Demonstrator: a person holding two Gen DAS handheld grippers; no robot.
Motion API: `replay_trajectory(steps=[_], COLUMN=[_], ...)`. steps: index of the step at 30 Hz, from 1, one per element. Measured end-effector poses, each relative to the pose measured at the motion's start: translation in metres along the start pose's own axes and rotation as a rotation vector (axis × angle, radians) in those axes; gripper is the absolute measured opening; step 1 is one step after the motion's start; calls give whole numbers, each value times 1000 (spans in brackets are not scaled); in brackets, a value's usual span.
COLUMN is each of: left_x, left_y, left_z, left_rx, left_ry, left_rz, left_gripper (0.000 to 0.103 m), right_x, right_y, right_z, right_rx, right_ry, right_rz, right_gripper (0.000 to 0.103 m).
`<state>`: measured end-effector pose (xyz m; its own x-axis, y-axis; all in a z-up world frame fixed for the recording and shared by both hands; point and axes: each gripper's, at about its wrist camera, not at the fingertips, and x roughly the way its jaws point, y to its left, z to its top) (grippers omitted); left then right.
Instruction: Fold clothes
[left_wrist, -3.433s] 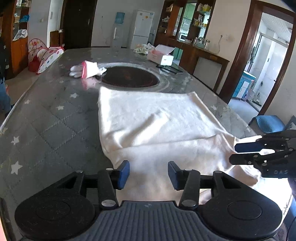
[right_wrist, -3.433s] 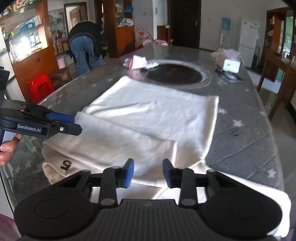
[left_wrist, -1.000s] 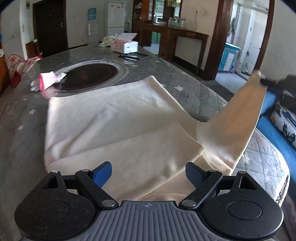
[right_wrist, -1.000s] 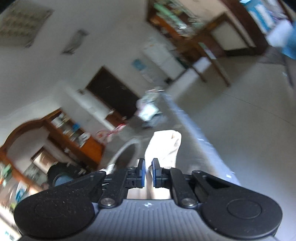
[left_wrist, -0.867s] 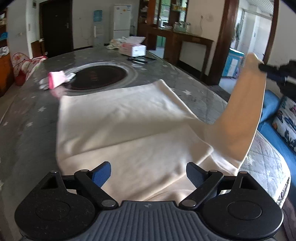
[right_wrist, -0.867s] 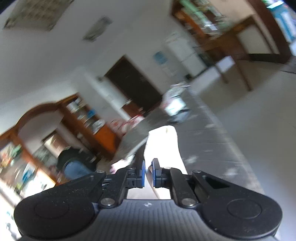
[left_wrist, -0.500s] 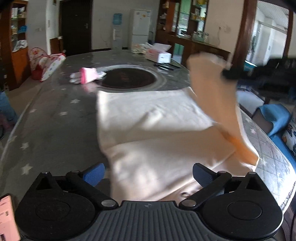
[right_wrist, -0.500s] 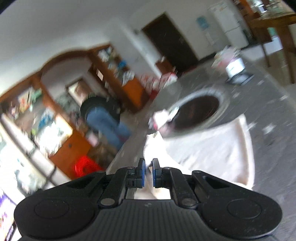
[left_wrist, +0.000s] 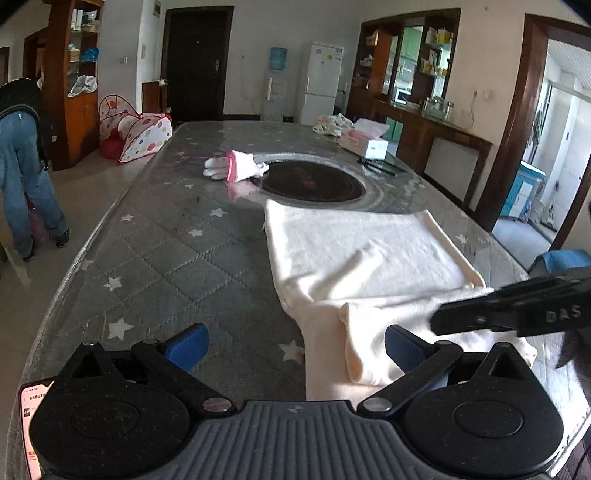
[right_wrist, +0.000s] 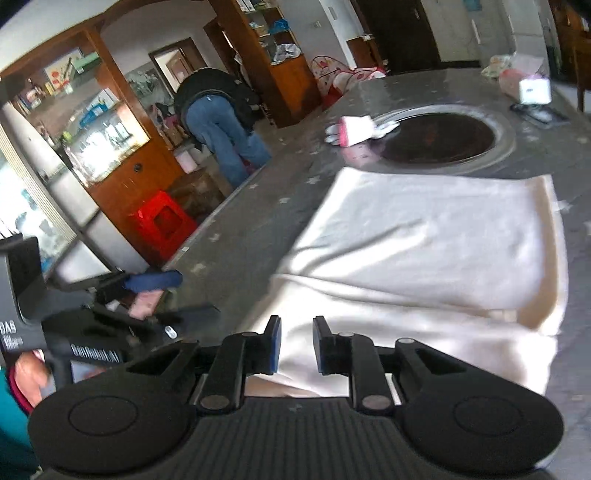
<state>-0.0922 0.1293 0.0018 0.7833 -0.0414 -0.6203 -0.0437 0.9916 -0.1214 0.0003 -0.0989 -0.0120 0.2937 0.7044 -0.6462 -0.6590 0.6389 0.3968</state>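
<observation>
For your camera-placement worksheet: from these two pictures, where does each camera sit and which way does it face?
Left wrist view: on the left gripper, looking down the table across the cream garment; its wide-open fingers show.
Right wrist view: on the right gripper, angled toward the garment's near fold; its fingers have just been opening, gripping nothing.
Shared: garment, pink glove, dark round inset, each other's gripper.

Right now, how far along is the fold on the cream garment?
Done: both sleeves look folded in, the last lying across the near end of the cream garment, which rests flat on the table. In hand: nothing. The right gripper has just been opening with no cloth between its pads; the left gripper is wide open over the near edge. Left: folding the body over, probably lengthwise.
</observation>
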Motion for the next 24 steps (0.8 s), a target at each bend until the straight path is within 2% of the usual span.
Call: replay_trajectory(steps=[5,8,13,19,22,24], left_x=[-4,-1,17,40,53,63], left_y=[-17,-33,-49,-55,-56,-55], left_z=[4,7,11,13,12,9], left_rx=[32,65,96,102,102,103], left_ry=[-47,-61,-23,38,62,86], left_rz=[-54,-106,-179,-237,-258,-240], left_gripper=[103,102,92,84,75,68], right_x=[-31,-37,-47,-51,-37,-34], right_y=[-23,-41,-54,-55,-69,-77], right_z=[-17,-32,-37,-11,-6,-8], right_rx=[-50,-36,-27,-62,-45,-32], right_ry=[50,92,87,-15,5,20], right_rz=[-156,-221,-241,-259,-273,-280], right_gripper=[18,17,17,18,18,18])
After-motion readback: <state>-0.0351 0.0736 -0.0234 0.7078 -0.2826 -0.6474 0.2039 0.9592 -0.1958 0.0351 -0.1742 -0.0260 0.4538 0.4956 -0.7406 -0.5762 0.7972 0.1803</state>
